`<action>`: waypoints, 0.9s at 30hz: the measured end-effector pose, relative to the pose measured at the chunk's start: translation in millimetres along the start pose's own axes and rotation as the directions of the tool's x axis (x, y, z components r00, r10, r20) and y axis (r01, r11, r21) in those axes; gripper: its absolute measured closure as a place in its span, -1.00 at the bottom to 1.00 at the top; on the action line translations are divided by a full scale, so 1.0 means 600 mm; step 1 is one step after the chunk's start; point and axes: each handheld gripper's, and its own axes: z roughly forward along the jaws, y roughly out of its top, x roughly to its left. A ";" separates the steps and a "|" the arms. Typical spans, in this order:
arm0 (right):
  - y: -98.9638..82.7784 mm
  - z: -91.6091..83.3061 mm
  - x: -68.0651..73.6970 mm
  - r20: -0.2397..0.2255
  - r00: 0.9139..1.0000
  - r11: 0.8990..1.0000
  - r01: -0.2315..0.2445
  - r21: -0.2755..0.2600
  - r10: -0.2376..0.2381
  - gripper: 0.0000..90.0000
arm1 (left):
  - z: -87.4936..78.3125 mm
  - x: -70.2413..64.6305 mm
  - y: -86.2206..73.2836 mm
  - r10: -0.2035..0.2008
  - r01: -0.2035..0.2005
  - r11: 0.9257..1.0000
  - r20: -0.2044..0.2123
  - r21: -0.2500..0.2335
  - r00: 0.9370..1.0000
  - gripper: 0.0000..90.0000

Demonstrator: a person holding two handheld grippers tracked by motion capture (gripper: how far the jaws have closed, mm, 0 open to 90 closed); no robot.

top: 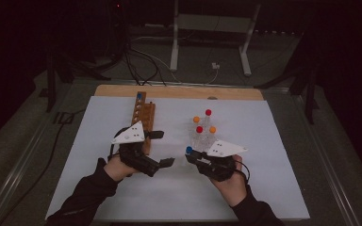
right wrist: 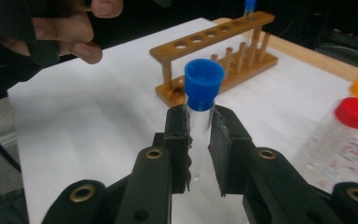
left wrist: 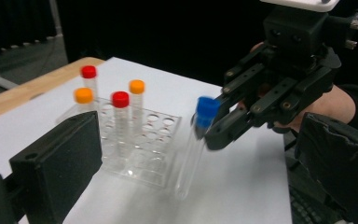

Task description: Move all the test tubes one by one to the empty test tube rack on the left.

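The right gripper [right wrist: 198,140] clenched a blue-capped tube [right wrist: 200,107] beside the clear rack [left wrist: 140,154]. The left gripper [top: 162,148] stood released over bare white sheet [top: 122,197], near the wooden rack [top: 143,113].

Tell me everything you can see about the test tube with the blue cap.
The blue-capped test tube is a slim, clear tube, plastic or glass by its look, with a bright blue cap pushed on top. It looks empty. It stands roughly upright, lifted off the white sheet, pinched just below the cap between the jaws of the right gripper. It hangs beside the clear rack that holds red- and orange-capped tubes, apart from it. The wooden rack stands farther off.
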 end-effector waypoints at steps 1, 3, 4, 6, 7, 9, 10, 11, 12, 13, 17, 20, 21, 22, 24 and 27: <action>-0.001 0.002 0.002 -0.004 1.000 1.000 0.001 0.002 -0.001 0.71 | 0.004 -0.002 -0.001 -0.006 0.006 1.000 0.006 0.004 1.000 -0.94; -0.002 0.005 0.007 -0.015 1.000 1.000 0.006 0.010 -0.006 0.71 | 0.012 -0.004 -0.002 -0.007 0.007 1.000 0.021 0.013 1.000 -0.94; -0.002 0.006 0.010 -0.021 1.000 1.000 0.006 0.012 -0.006 0.71 | 0.016 -0.004 -0.003 -0.004 0.004 1.000 0.019 0.019 1.000 -0.94; -0.003 0.009 0.015 -0.031 0.999 1.000 0.010 0.019 -0.009 0.71 | 0.021 -0.005 -0.004 -0.009 0.008 1.000 0.027 0.024 1.000 -0.89; -0.003 0.010 0.018 -0.037 0.999 1.000 0.013 0.023 -0.013 0.71 | 0.024 -0.005 -0.005 -0.011 0.010 1.000 0.026 0.027 1.000 -0.88; -0.003 0.012 0.021 -0.046 0.999 1.000 0.018 0.024 -0.017 0.71 | 0.028 -0.007 -0.007 0.007 -0.007 0.999 0.012 0.043 1.000 -0.81; -0.003 0.013 0.023 -0.050 0.999 0.999 0.019 0.027 -0.017 0.71 | 0.030 -0.007 -0.008 0.008 -0.008 0.999 0.007 0.051 1.000 -0.79; -0.003 0.013 0.025 -0.052 0.998 0.999 0.020 0.027 -0.019 0.71 | 0.031 -0.006 -0.009 -0.001 -0.001 0.998 0.021 0.059 1.000 -0.75; -0.003 0.014 0.026 -0.057 0.998 0.999 0.022 0.028 -0.020 0.71 | 0.032 -0.007 -0.010 0.004 -0.005 0.998 0.019 0.060 1.000 -0.63; -0.003 0.014 0.026 -0.057 0.998 0.999 0.022 0.028 -0.020 0.71 | 0.033 -0.008 -0.011 0.011 -0.012 0.998 0.017 0.063 1.000 -0.63; -0.003 0.014 0.028 -0.060 0.998 0.999 0.022 0.030 -0.020 0.71 | 0.034 -0.007 -0.014 0.011 -0.012 0.998 0.027 0.061 1.000 -0.41; -0.003 0.015 0.029 -0.062 0.998 0.999 0.022 0.030 -0.020 0.71 | 0.033 -0.006 -0.016 0.015 -0.016 0.999 0.030 0.050 0.999 -0.15; -0.003 0.015 0.029 -0.063 0.998 0.999 0.022 0.030 -0.020 0.71 | 0.033 -0.005 -0.017 0.015 -0.017 0.999 0.033 0.048 0.999 -0.08; -0.003 0.015 0.029 -0.064 0.998 0.999 0.023 0.030 -0.021 0.71 | 0.033 -0.006 -0.017 0.026 -0.027 0.998 0.031 0.050 0.999 0.04; -0.002 0.015 0.029 -0.064 0.998 0.999 0.024 0.029 -0.023 0.71 | 0.033 -0.006 -0.019 0.028 -0.030 0.998 0.040 0.054 0.999 0.17; -0.002 0.014 0.029 -0.065 0.998 0.999 0.024 0.029 -0.022 0.71 | 0.036 -0.007 -0.020 0.035 -0.038 0.997 0.038 0.063 0.999 0.32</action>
